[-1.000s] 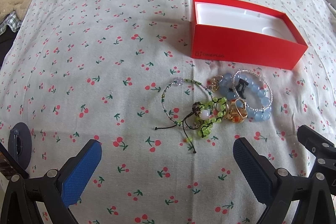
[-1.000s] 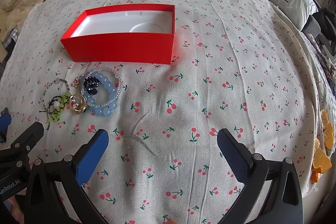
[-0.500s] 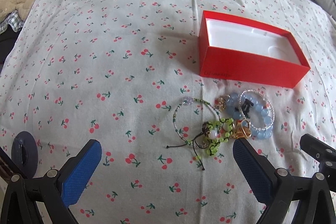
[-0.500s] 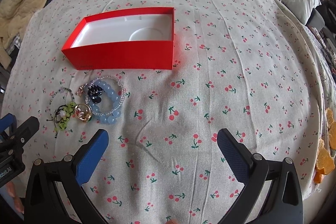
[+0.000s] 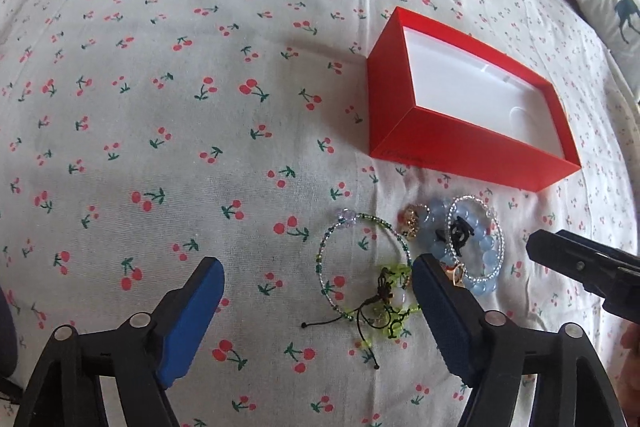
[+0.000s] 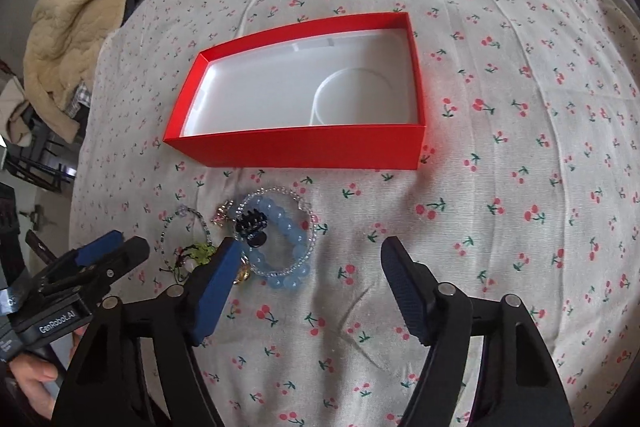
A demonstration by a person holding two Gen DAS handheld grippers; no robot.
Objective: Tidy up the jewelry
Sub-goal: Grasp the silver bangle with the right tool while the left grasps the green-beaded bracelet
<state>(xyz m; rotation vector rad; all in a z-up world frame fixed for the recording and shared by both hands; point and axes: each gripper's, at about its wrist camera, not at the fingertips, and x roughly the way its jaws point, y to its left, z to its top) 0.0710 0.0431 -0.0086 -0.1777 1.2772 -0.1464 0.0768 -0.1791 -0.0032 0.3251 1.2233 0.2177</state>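
Jewelry pile (image 5: 416,267): on cherry-print bed cover (image 5: 180,147), just in front of red box (image 5: 472,147); blue bead bracelet (image 6: 288,247), green cord bracelet (image 5: 388,307), thin bead loop (image 5: 332,255), all touching.
Red box: open, white inside.
Left tongs (image 5: 316,303): over pile, jaws apart, just been closing, nothing gripped.
Right tongs (image 6: 308,275): beside pile, jaws apart, just been closing, nothing gripped.
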